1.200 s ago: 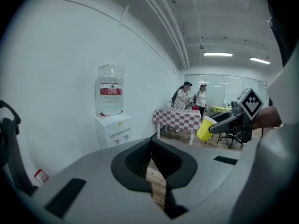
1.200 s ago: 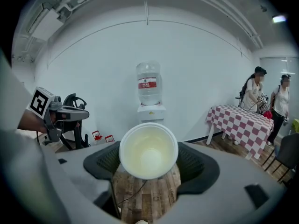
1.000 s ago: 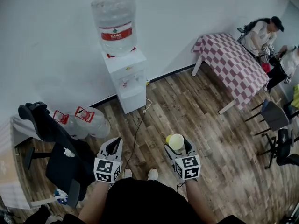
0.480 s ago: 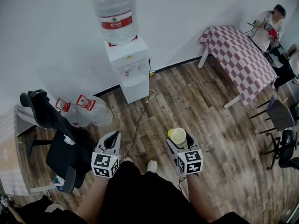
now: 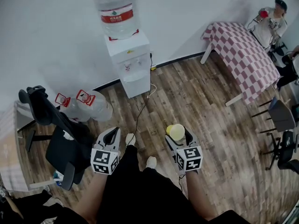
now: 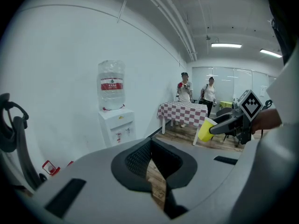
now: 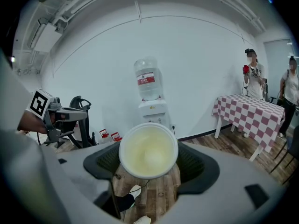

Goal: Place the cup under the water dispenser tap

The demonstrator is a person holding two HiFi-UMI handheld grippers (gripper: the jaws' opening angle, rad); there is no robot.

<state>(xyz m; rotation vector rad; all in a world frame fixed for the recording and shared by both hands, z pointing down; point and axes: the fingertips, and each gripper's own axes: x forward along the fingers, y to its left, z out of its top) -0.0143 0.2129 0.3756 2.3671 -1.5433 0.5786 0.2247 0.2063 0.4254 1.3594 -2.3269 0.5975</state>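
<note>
The right gripper (image 5: 178, 139) is closed on a yellow cup (image 5: 176, 131), its two jaws pressing the cup's sides. In the right gripper view the cup's open mouth faces the camera, so it lies on its side in the grip and looks empty. The left gripper (image 5: 111, 136) has its jaws together with nothing between them, and hangs level with the right one, apart from it on the other side of the person's legs.

Judging by this, the step in hand is the carry: the cup is picked up but not yet delivered. Both grippers hang above the wooden floor (image 5: 201, 106), well short of the water dispenser (image 5: 132, 69), which stands at the floor's far edge against the white wall with a big bottle (image 5: 114, 8) on top. The taps (image 5: 127, 68) sit in a recess on its front.

The next move probably calls for walking closer, turning the cup upright, and easing it into the recess under one tap. Two spare bottles (image 5: 88, 107) lie on the floor left of the dispenser.
</note>
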